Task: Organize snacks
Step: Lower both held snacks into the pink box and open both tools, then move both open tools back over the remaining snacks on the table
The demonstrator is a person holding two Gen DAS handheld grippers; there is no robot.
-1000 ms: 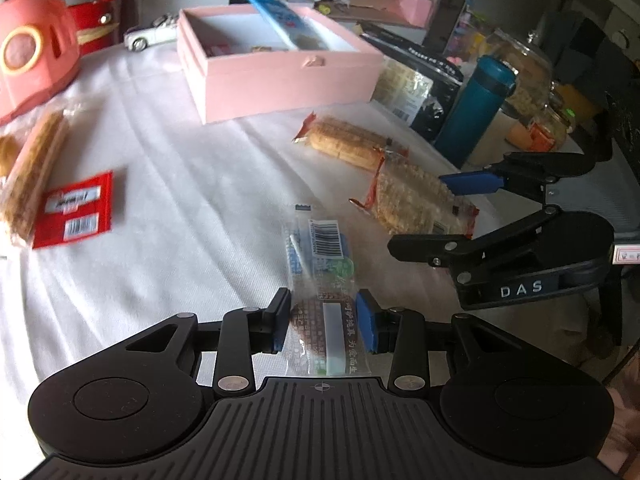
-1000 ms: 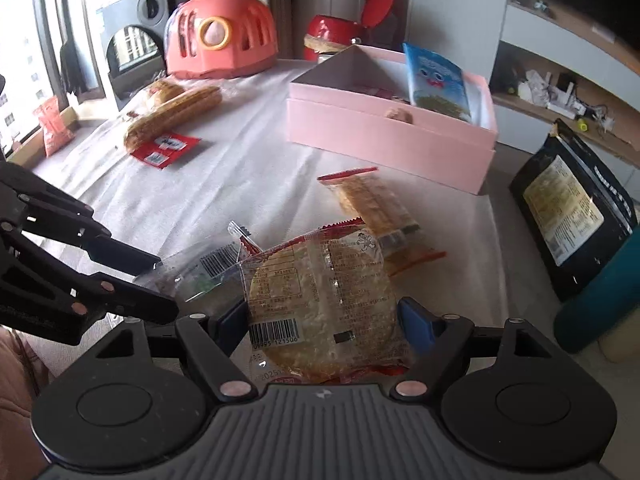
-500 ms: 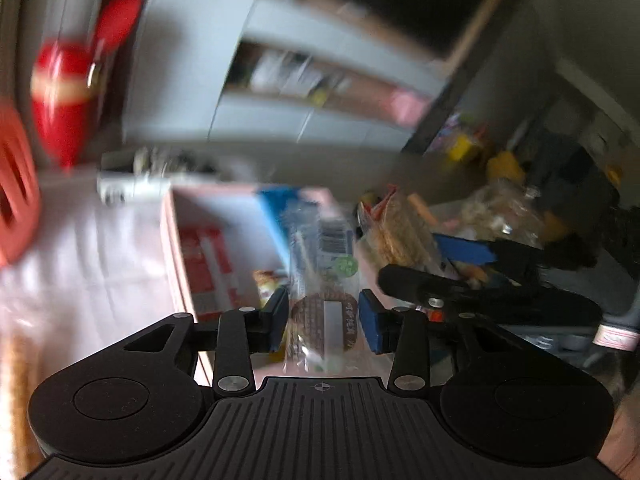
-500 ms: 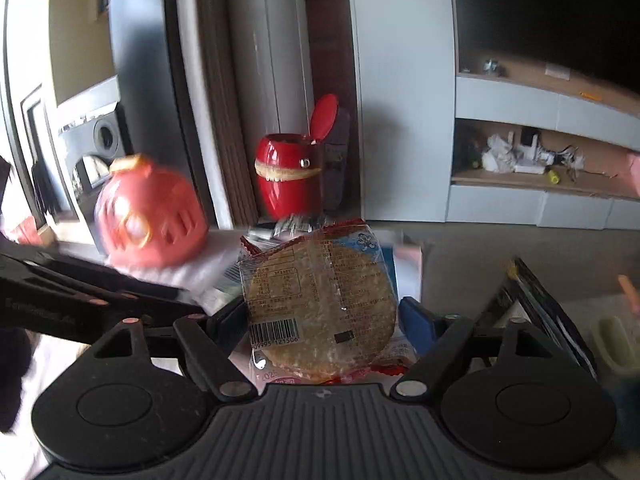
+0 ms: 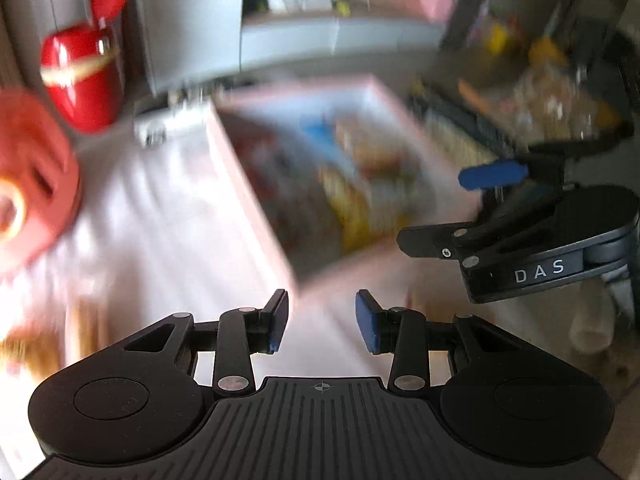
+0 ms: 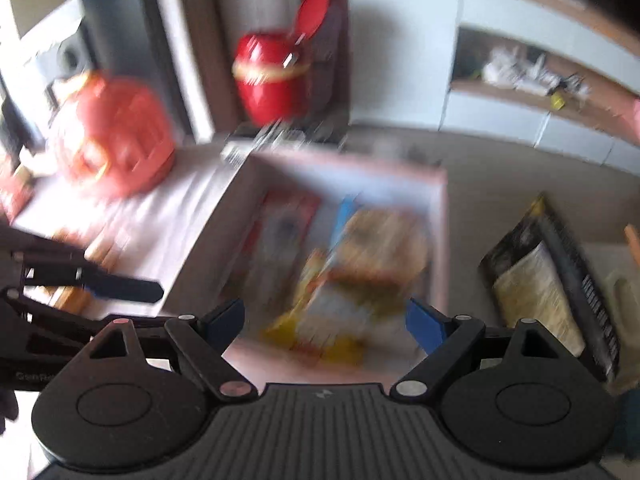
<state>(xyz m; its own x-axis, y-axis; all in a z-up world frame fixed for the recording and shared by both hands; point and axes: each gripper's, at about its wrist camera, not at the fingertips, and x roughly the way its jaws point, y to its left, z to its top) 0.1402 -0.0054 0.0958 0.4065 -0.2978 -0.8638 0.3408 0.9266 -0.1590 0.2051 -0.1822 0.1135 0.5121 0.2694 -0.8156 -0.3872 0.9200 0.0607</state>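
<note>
With both the left gripper (image 5: 320, 320) and the right gripper (image 6: 326, 324) empty, jaws apart, the snack packets (image 6: 360, 276) lie in the pink box (image 6: 438, 240): light, crinkly, slippery, likely brittle inside, best pinched by a sealed edge.

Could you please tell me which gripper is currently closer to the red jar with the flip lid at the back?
Left, as far as the blur allows. The left gripper is on the red jar's side of the pink box; the right gripper hovers over the box's far half.
</note>
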